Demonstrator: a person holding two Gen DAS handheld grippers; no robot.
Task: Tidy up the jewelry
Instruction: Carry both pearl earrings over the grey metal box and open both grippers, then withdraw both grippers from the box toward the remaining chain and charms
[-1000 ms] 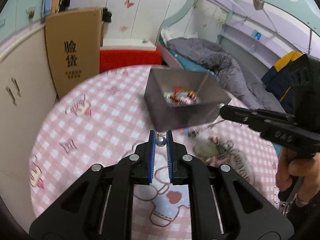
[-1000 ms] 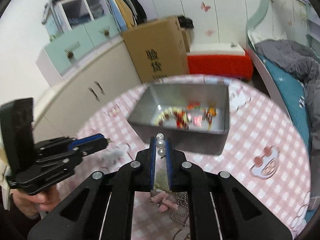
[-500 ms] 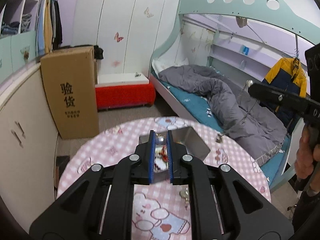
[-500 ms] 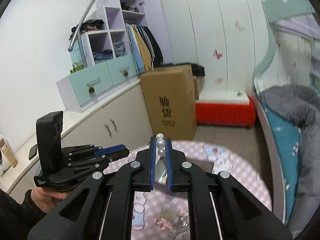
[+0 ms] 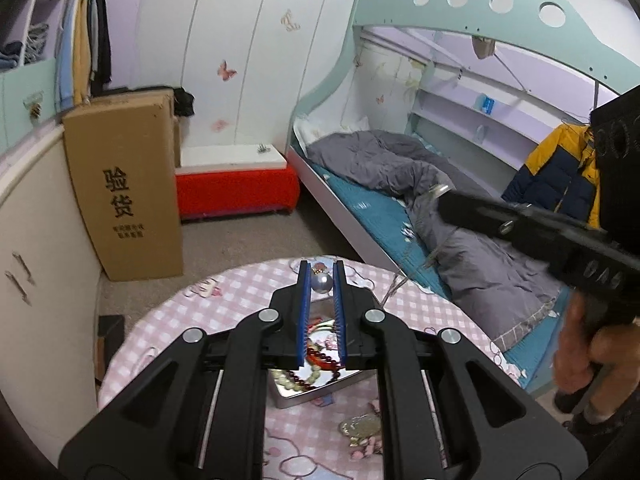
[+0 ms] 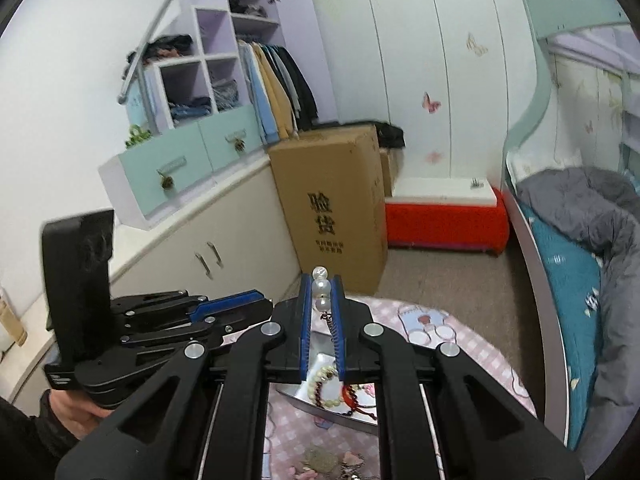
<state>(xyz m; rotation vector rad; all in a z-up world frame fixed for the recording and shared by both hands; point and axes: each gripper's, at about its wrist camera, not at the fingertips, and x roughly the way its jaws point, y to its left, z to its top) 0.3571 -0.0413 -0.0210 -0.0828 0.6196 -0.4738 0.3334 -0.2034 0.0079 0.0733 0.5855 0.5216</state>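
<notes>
1. Round table [image 5: 248, 292], covered in pink-and-white checked cloth with cartoon prints.
2. Metal tray [image 5: 316, 394] sits on it, holding bead strings: dark red, cream, green.
3. Nearer the camera than the tray: a gold-toned piece [image 5: 360, 426] and small pink bits on the cloth; details too blurred to tell.
</notes>
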